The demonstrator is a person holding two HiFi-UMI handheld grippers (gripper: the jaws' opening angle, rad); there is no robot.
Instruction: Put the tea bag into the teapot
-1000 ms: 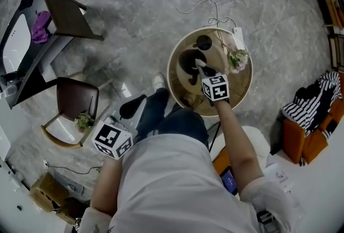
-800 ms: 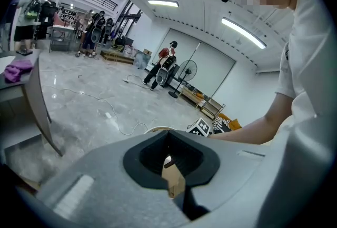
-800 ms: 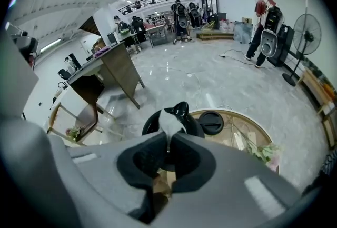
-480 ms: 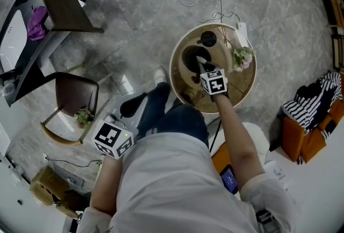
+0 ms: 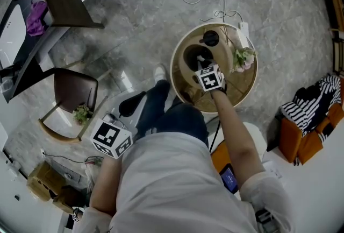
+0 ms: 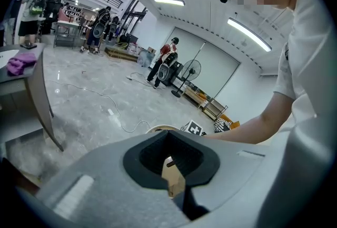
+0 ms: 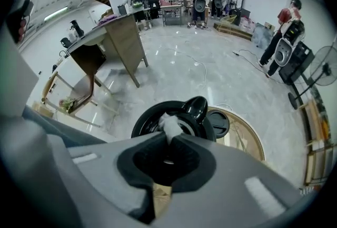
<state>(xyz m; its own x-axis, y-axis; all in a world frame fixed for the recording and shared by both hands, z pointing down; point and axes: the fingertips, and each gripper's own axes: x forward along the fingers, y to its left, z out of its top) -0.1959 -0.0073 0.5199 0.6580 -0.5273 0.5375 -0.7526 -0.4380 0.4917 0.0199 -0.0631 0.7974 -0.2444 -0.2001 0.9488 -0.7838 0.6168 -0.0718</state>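
Note:
A black teapot (image 5: 194, 57) stands open on a small round wooden table (image 5: 236, 92), with its lid (image 5: 210, 38) lying just beyond it. My right gripper (image 5: 202, 63) hangs over the pot's mouth, shut on a white tea bag (image 7: 171, 125). In the right gripper view the bag sticks out past the gripper (image 7: 171, 138), directly above the teapot (image 7: 145, 119) opening, with the lid (image 7: 217, 121) to the right. My left gripper (image 5: 137, 101) is held low by my left knee, away from the table. It (image 6: 168, 135) is shut with nothing in it.
A small flower sprig (image 5: 242, 58) and a white cable end lie on the table's right side. A brown chair (image 5: 70, 108) and a dark desk (image 5: 54, 11) stand to the left. An orange seat with striped cloth (image 5: 312, 113) is at the right. People stand far off.
My right gripper has moved slightly forward with the tea bag, further over the teapot's mouth. The left gripper has stayed where it was.

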